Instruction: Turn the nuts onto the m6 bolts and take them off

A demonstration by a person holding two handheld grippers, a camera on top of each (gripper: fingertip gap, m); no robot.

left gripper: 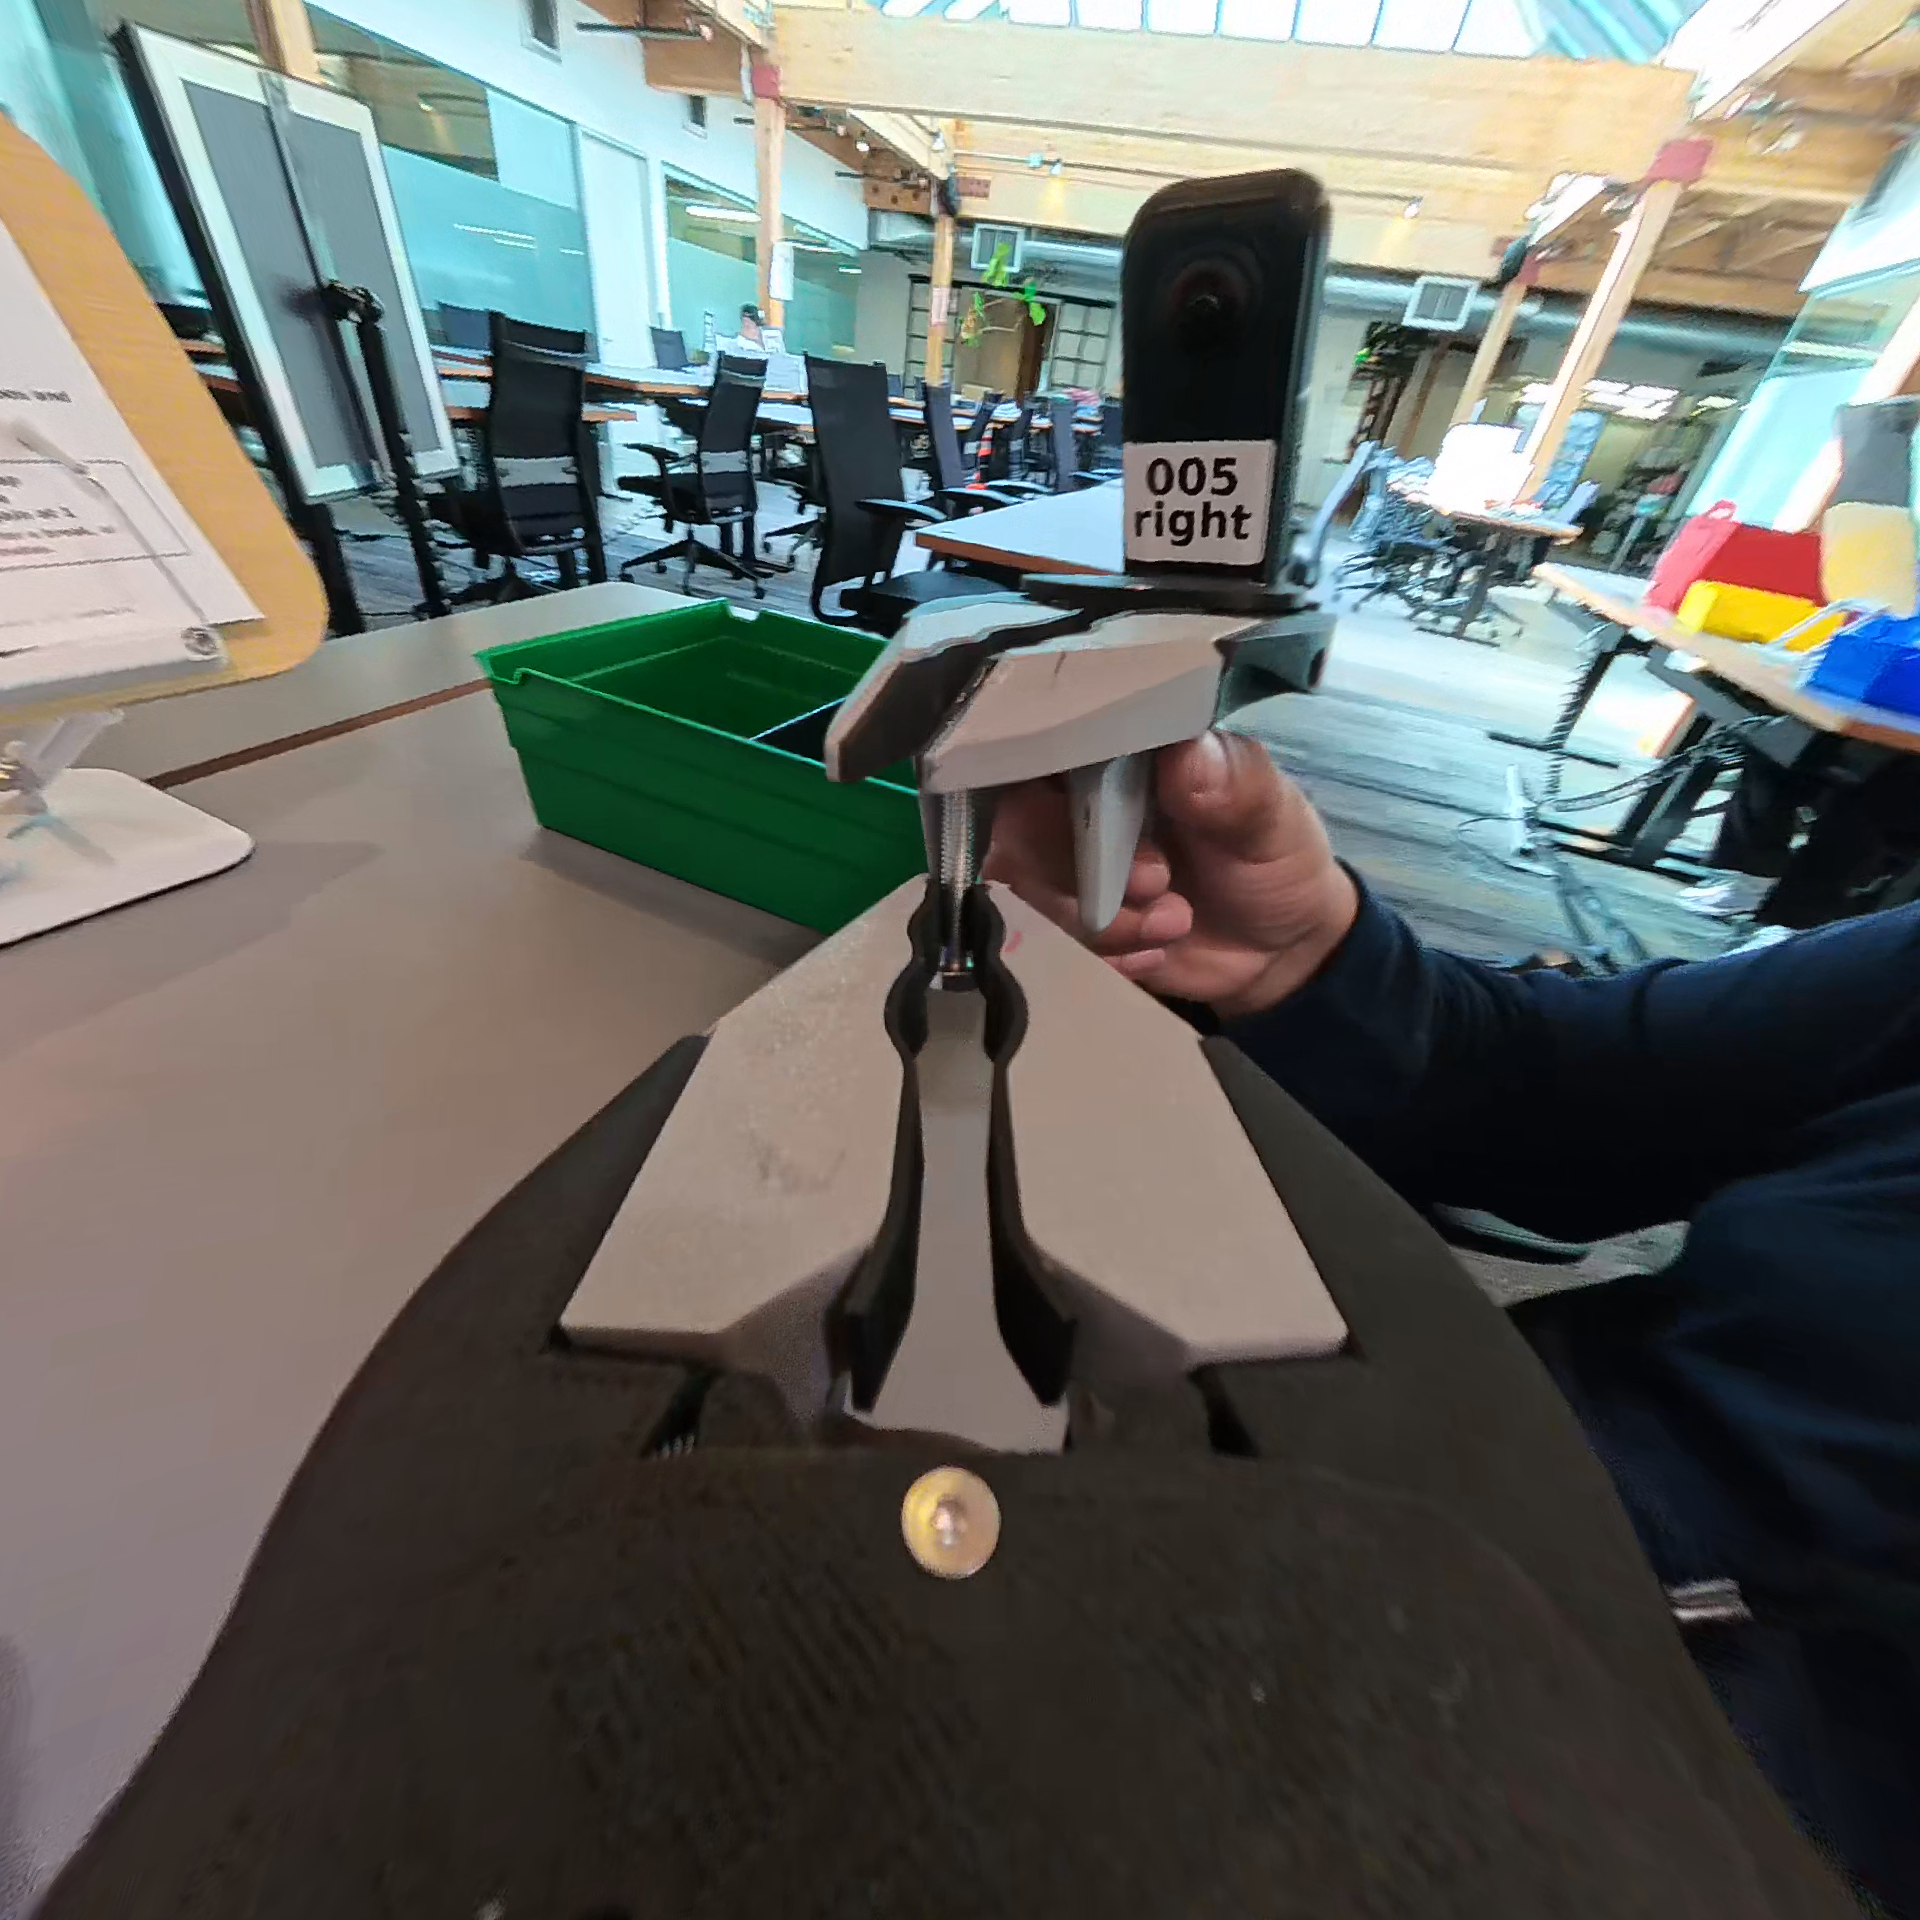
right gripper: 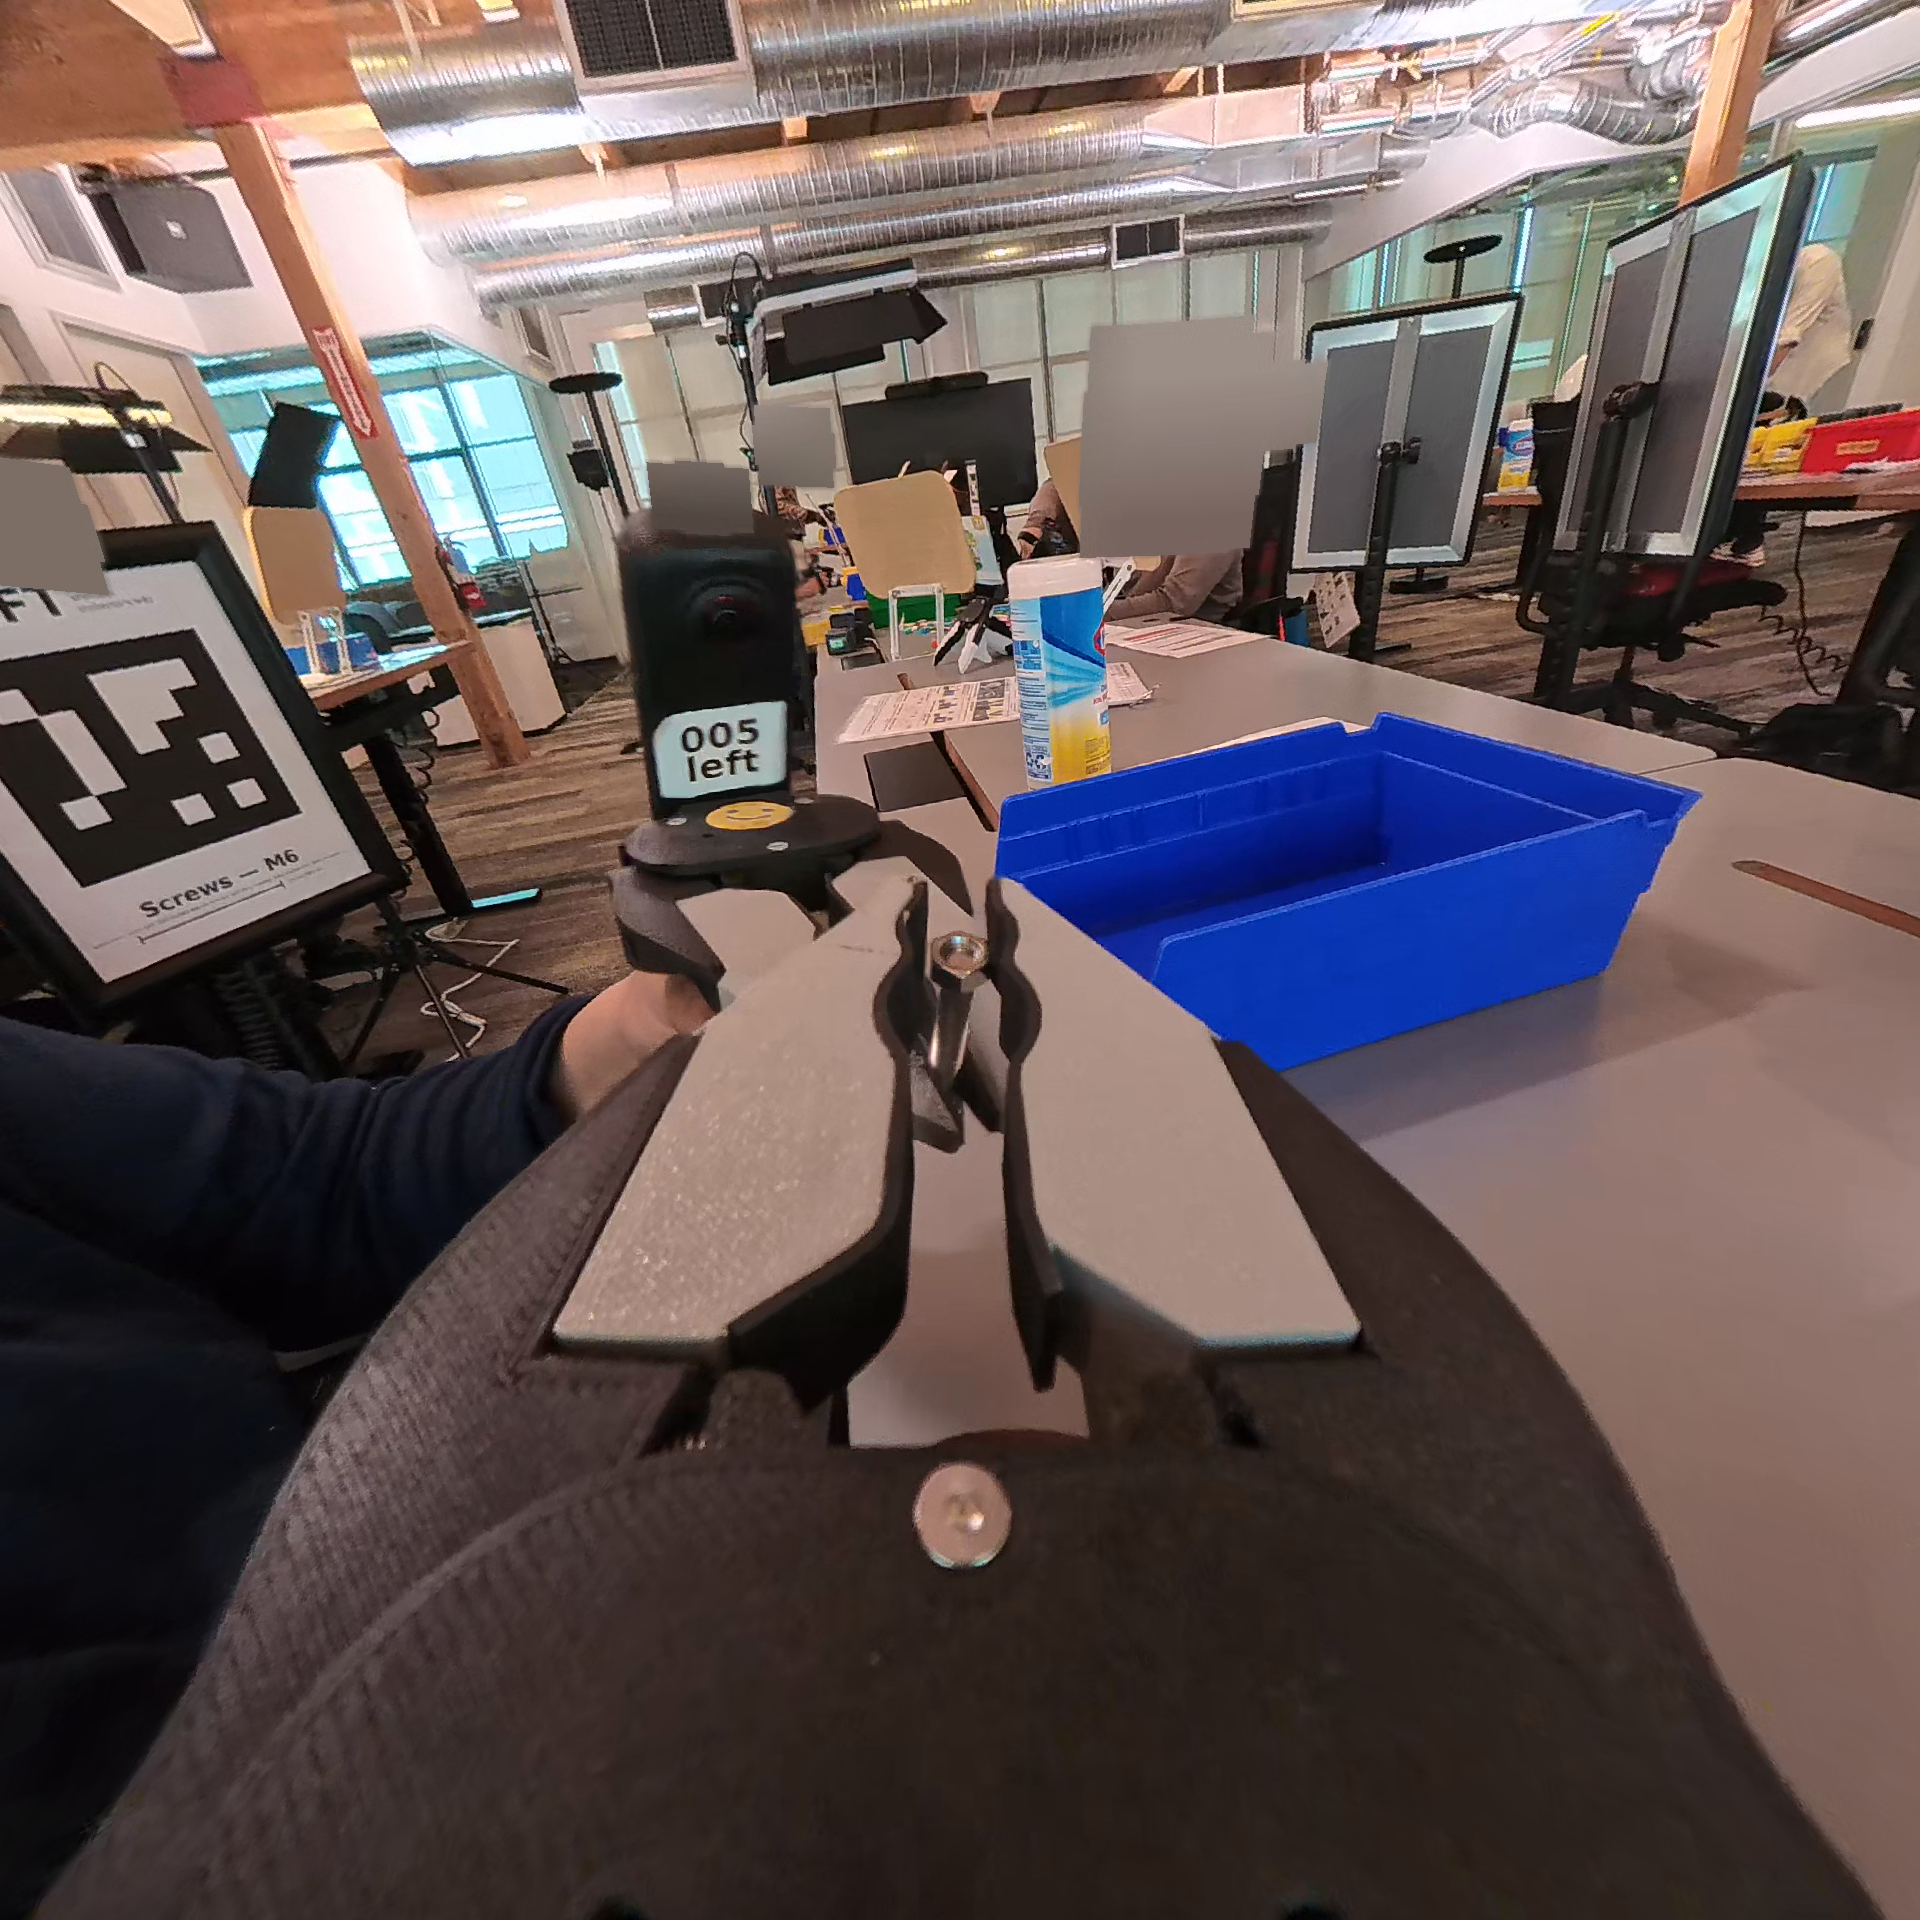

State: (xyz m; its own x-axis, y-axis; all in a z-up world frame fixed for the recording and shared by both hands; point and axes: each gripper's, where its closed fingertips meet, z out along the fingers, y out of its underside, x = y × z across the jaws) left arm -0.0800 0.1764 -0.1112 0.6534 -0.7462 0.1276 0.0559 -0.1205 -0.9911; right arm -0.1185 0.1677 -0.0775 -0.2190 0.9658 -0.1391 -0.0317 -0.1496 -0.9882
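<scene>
I see my left gripper (left gripper: 961, 961) fingers closed on a silver threaded bolt (left gripper: 954, 847) standing upright above the table (left gripper: 416, 1039), right gripper (right gripper: 958, 961) fingers pinching its shiny hex nut (right gripper: 958, 958).

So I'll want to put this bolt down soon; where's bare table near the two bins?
Bare grey tabletop lies left of the green plastic bin, up to the white sign stand. More lies right of the blue plastic bin, on the near side. Behind the blue bin it is crowded: a wipes canister and printed sheets.
</scene>
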